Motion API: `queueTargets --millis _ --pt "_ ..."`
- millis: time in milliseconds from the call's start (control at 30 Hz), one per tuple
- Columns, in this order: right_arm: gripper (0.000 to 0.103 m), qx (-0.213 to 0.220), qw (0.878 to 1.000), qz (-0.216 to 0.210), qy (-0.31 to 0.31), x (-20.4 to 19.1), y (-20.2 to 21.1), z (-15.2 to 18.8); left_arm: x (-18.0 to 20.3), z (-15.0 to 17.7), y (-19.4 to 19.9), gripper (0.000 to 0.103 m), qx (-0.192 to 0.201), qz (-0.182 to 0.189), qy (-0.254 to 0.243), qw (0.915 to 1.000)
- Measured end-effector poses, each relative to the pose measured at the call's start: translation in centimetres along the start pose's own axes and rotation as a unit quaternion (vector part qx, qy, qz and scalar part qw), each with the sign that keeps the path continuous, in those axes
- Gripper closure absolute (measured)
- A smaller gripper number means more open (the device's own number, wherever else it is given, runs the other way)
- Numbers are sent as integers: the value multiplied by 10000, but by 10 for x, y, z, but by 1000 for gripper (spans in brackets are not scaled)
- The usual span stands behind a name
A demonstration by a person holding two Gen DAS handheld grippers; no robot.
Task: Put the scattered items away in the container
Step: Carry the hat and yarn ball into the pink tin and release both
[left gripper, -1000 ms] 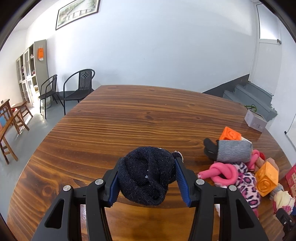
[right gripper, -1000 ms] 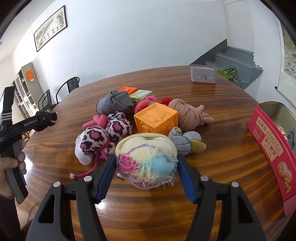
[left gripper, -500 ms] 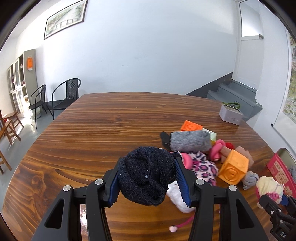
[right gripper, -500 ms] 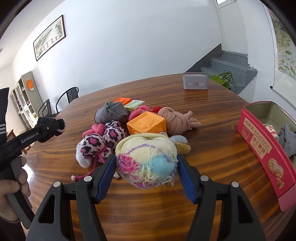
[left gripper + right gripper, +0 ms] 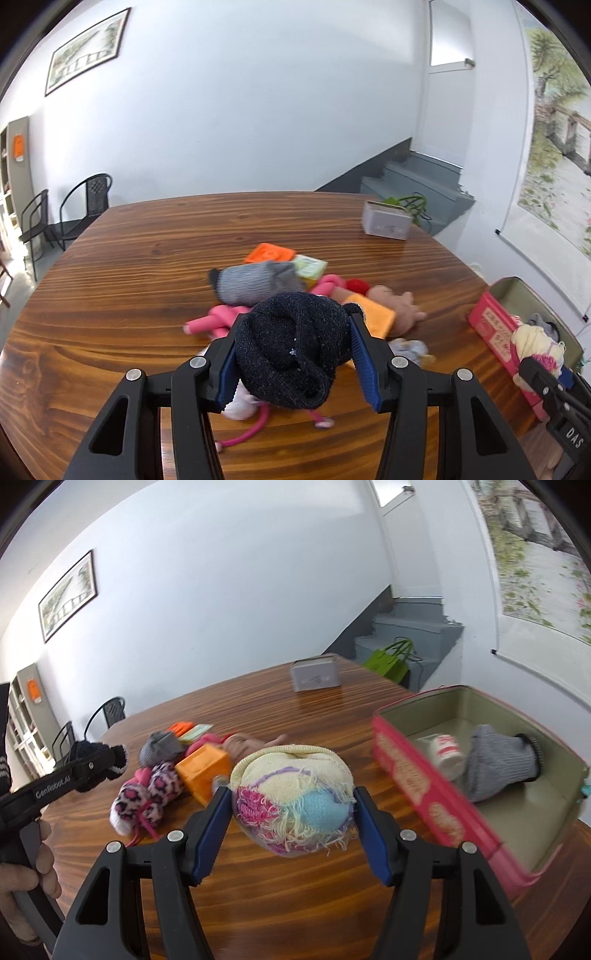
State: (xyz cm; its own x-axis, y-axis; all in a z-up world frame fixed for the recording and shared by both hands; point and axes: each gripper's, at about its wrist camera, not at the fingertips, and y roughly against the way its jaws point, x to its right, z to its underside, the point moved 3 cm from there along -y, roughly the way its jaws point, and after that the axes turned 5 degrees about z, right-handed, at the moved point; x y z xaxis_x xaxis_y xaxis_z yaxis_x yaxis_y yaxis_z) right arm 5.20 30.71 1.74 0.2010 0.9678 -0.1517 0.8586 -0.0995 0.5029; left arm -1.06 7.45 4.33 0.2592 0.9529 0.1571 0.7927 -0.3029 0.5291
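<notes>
Right up close, the right gripper (image 5: 293,808) is clenched on a cream sock ball (image 5: 291,801) with pink and blue fuzz, pinched between both blue pads and held above the wooden table (image 5: 280,897). Over on the other side, the left gripper (image 5: 293,356) is clamped just as firmly on a dark navy sock ball (image 5: 293,347), also carried clear of the tabletop.

Both claws loaded, so this looks like the carry leg of the job, with two bundles on their way to the bin. Just beyond the right gripper, to its right, sits the pink tin (image 5: 417,775), open at the top, with a white cup (image 5: 445,755) and a grey sock (image 5: 502,762) already lying inside. The cream bundle is near the tin's front wall but not yet over the opening.

Next move, by my reckoning: swing the right gripper across that pink wall, get the bundle above the bare floor of the tin, then release. The left has farther to travel and should follow once the right is out of the way.

Further back, plenty still waits on the table: a leopard-print sock (image 5: 147,799), an orange cube (image 5: 203,773), a grey rolled sock (image 5: 255,282), a pink knotted rope (image 5: 216,319) and a tan sock (image 5: 397,308). At the far edge stands a small grey box (image 5: 386,225).
</notes>
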Motion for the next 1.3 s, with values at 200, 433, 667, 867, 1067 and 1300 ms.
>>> queueTargets --millis 200,433,667,867,1067,1300 --pt "33 360 9975 466 -382 62 25 -19 58 -4 -13 49 -139 468 -309 9983" --pt "33 523 9911 994 -716 120 40 -28 126 -7 -21 49 -228 982 -751 9921" --pt "33 560 9875 1181 -880 150 47 -28 191 -19 -22 49 -161 1536 -1065 9822" --pt "33 632 9858 1325 -813 158 52 -26 240 -28 -29 48 -132 1940 -1352 9715" --pt "32 541 9843 1371 -967 169 47 -23 277 -26 -44 47 -318 2416 -1518 9579" --pt "24 643 9804 1445 -1174 180 51 -22 283 -18 -59 25 -654 2662 -1257 9534"
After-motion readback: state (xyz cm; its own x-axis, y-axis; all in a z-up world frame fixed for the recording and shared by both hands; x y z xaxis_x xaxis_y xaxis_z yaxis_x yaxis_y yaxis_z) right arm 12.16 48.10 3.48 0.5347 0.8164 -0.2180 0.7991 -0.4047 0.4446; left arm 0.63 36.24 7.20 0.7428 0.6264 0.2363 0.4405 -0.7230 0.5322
